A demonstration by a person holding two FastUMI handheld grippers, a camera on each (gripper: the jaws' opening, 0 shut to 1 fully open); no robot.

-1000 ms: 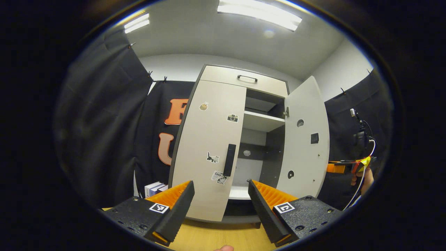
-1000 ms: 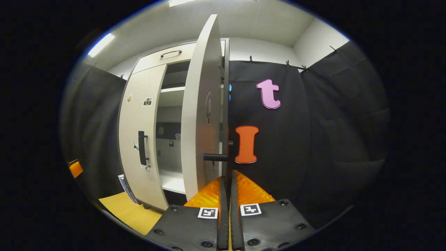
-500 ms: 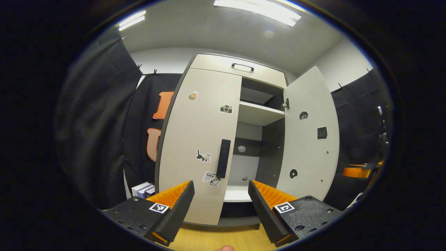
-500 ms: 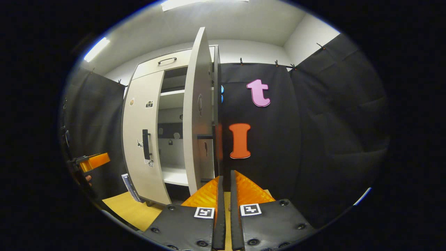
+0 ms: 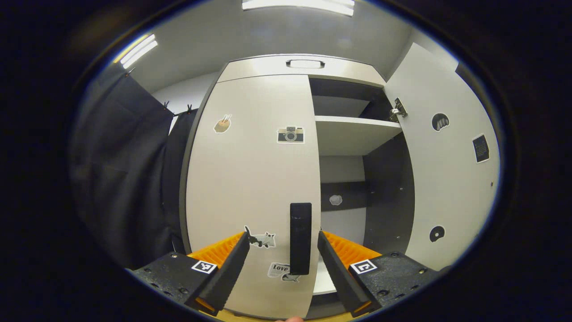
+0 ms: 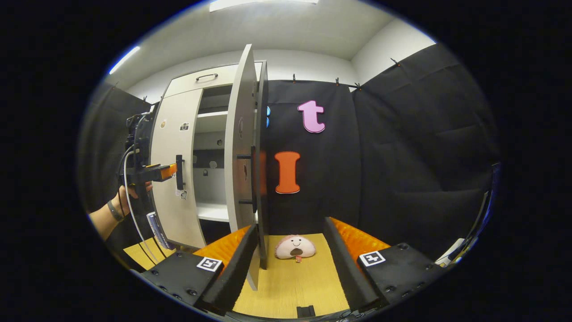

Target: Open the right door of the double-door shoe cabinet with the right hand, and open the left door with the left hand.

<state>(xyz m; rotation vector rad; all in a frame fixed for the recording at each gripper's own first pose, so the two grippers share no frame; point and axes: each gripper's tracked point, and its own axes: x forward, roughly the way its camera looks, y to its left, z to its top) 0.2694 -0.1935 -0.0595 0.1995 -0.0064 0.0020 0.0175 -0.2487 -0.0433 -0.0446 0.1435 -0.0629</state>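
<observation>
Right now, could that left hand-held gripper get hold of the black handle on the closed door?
Probably yes. The left hand-held gripper is open, its fingers either side of the black handle on the left door, with nothing between them.

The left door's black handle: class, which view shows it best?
The left gripper view: the handle stands large, face-on, between the open left gripper. The right gripper view shows it small and distant.
</observation>
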